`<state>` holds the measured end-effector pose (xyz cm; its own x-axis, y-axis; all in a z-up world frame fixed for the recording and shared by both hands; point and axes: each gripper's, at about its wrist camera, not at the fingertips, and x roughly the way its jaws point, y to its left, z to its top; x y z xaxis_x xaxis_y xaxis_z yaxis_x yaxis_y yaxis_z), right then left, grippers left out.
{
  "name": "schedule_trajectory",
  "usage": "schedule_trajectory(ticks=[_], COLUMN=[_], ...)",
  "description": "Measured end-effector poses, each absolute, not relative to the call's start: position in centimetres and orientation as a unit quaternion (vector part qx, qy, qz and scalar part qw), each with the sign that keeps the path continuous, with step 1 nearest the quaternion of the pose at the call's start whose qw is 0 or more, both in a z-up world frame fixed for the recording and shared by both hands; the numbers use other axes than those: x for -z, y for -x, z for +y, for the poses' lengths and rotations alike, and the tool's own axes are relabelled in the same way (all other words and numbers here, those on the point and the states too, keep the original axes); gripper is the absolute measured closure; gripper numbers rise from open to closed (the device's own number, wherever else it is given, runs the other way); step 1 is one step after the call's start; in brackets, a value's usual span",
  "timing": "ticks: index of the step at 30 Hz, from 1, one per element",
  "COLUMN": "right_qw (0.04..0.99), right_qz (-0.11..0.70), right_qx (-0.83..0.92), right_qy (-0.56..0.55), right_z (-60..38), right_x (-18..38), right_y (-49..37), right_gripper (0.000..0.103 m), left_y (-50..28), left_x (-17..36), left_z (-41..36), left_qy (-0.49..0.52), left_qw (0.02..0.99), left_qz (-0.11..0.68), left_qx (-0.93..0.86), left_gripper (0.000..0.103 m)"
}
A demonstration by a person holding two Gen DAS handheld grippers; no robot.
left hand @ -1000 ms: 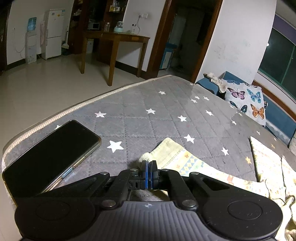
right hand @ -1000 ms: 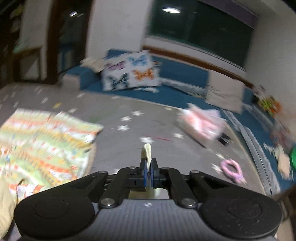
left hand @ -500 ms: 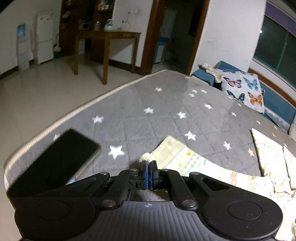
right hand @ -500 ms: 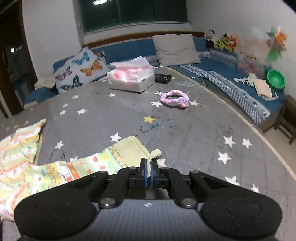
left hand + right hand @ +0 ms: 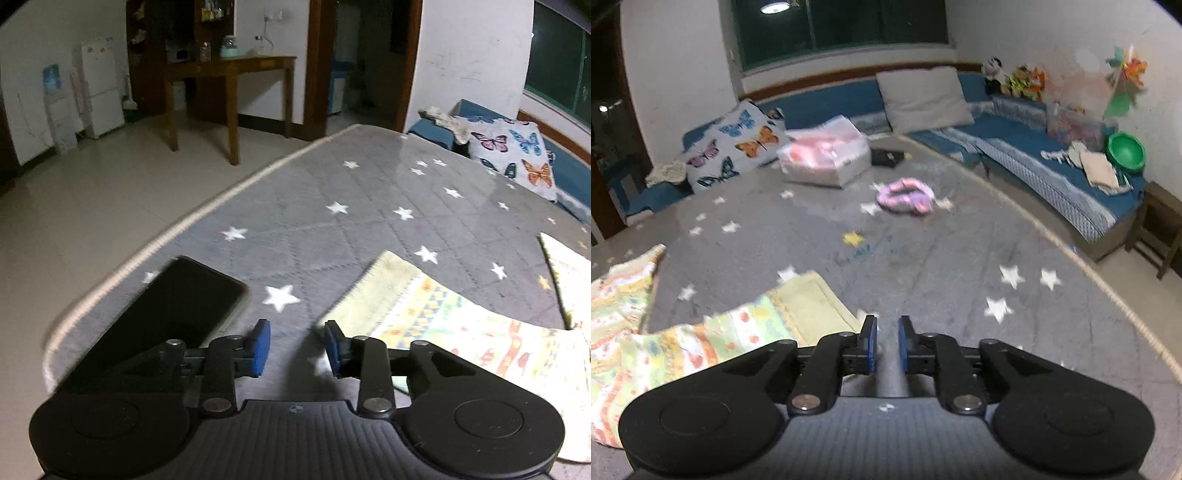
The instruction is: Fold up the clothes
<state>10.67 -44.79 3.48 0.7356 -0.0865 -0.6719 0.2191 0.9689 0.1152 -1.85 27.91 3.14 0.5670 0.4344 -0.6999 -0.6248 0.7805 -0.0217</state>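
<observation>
Left view: my left hand-held gripper is opening, nothing between its pads; the patterned garment lies flat on the mattress—thin, limp cotton, best pinched at its pale hem.

Right view: my right hand-held gripper is opening too, narrow and empty—the hem corner sits just beside it.

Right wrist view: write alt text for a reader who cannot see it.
The right hand-held gripper, jaws opening with nothing between them, hovers over a grey star-print mat beside the yellow-green cuff of a patterned garment lying flat. Farther off lie a pink ring toy, a clear storage bag and a butterfly pillow.
</observation>
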Motion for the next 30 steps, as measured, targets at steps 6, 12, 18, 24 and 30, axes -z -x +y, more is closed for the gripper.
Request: schedule_trajectory(ticks=[6, 12, 18, 24, 30], right_qw=[0.932, 0.918, 0.9, 0.88, 0.86], right_qz=[0.357, 0.377, 0.374, 0.381, 0.377], right_qx=[-0.021, -0.122, -0.213, -0.266, -0.317], right_qy=[-0.055, -0.011, 0.059, 0.1, 0.135], right_z=[-40.0, -34.9, -29.5, -25.8, -23.3], right_x=[-5.0, -5.6, -6.0, -5.5, -5.3], right_y=[-10.4, -10.0, -8.0, -6.1, -3.9], right_gripper=[0.066, 0.058, 0.048, 0.047, 0.045], left_y=[2.3, 2.2, 2.1, 2.2, 2.0], left_x=[-4.2, -4.7, -3.5, -2.1, -1.2], left_z=[24.7, 17.9, 8.5, 1.1, -3.2], left_qy=[0.109, 0.031, -0.078, -0.177, -0.238], left_qw=[0.898, 0.934, 0.94, 0.928, 0.913], left_qz=[0.345, 0.336, 0.327, 0.284, 0.248], left_qx=[-0.25, -0.114, 0.061, 0.164, 0.22], left_gripper=[0.055, 0.055, 0.055, 0.044, 0.039])
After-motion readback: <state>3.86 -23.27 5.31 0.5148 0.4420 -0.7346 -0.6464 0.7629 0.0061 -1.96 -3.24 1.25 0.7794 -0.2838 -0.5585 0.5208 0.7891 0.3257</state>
